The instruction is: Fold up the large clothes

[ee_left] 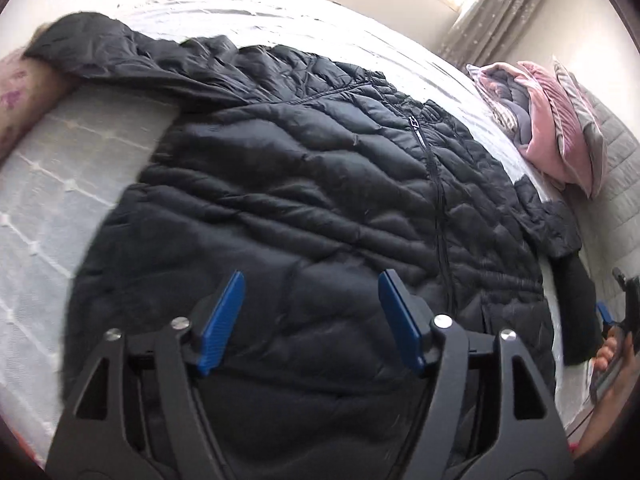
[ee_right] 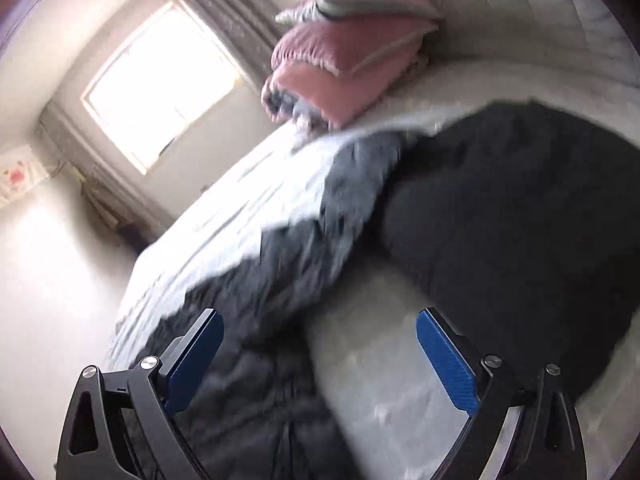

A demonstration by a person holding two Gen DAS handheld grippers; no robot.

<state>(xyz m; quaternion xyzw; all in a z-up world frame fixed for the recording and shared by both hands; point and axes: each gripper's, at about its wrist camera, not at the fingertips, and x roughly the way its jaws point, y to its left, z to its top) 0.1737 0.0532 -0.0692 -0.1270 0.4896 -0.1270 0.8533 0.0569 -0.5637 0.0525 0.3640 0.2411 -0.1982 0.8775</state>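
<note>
A large black quilted puffer jacket lies spread flat on the bed, front up, zipper closed, hood at the upper left and one sleeve out to the right. My left gripper is open and empty, hovering over the jacket's lower hem. In the blurred right wrist view the jacket's body and its dark sleeve show ahead. My right gripper is open and empty above the bare bed between body and sleeve. The right gripper also shows at the left wrist view's right edge.
The bed has a white quilted cover. A pile of pink and grey folded bedding sits by the padded headboard. A floral bolster lies at the left edge. A window with curtains is beyond.
</note>
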